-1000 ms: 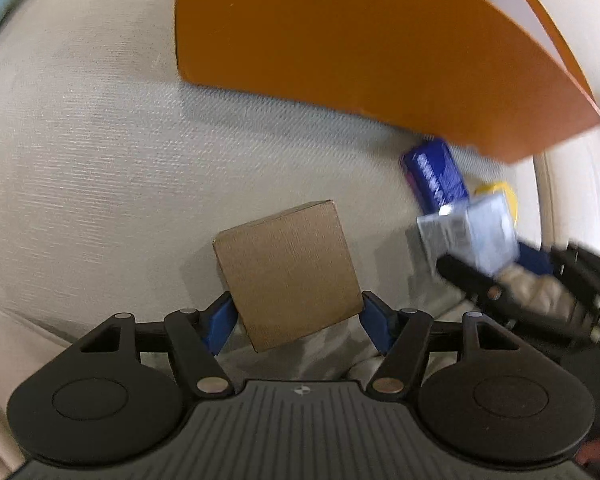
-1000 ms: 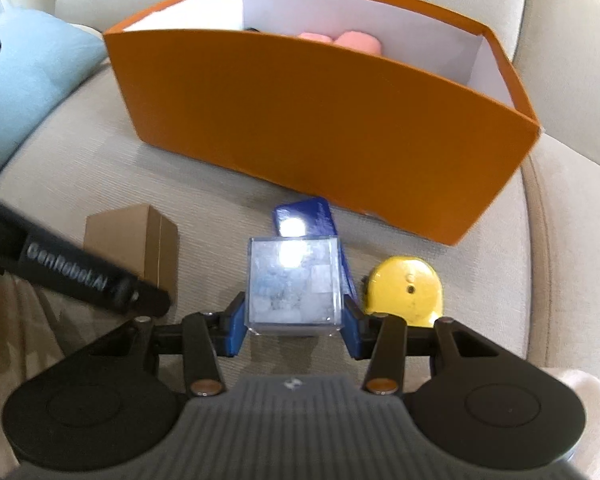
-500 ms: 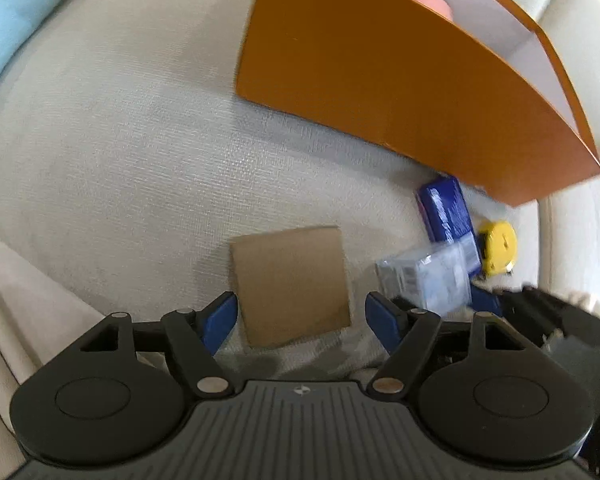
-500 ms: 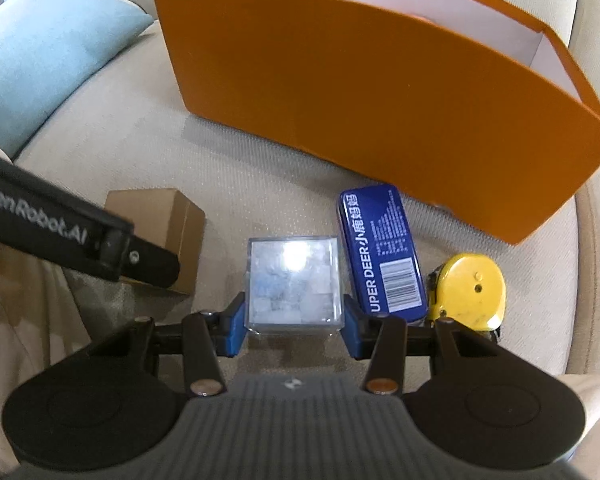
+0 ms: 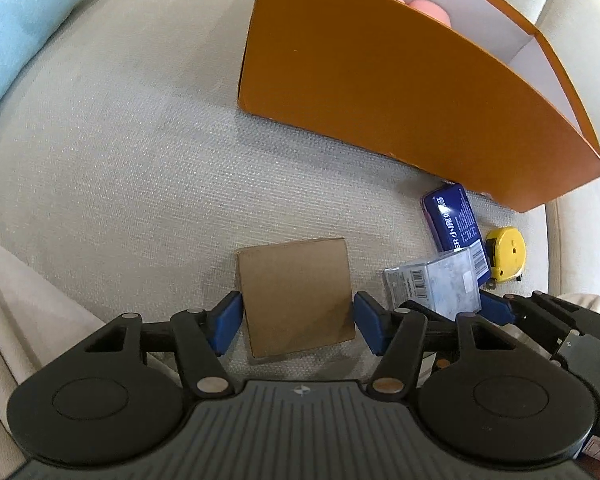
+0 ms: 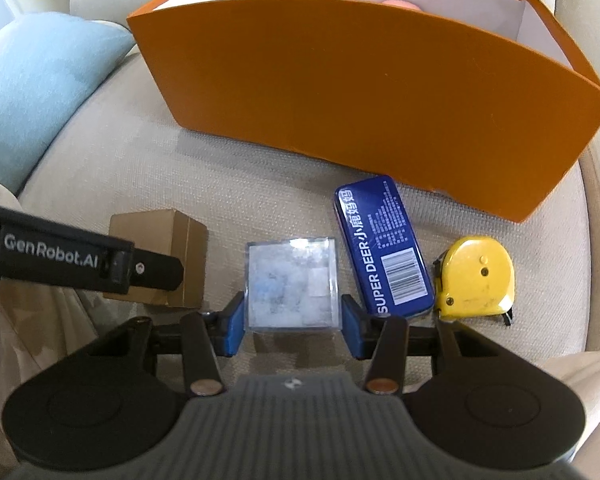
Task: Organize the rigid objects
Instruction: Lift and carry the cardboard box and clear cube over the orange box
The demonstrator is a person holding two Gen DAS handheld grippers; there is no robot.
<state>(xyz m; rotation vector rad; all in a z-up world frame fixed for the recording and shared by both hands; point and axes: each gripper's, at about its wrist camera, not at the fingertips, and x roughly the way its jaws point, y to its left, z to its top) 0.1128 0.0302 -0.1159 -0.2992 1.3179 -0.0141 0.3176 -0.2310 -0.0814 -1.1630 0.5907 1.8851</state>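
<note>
My left gripper point(image 5: 298, 320) open, blue pads flanking cardboard box point(image 5: 296, 292) on sofa cushion point(image 5: 120, 160), small gaps showing. My right gripper point(image 6: 292, 320) open astride clear cube point(image 6: 292, 284). Orange bin point(image 6: 360, 92) at 12 o'clock; blue tin point(image 6: 384, 244), yellow tape measure point(image 6: 476, 276) at 2 o'clock.

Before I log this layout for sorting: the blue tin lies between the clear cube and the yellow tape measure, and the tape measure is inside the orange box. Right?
Not quite. The yellow tape measure lies on the cushion outside the orange box, as the right wrist view shows. The blue tin does lie between it and the clear cube.
</note>
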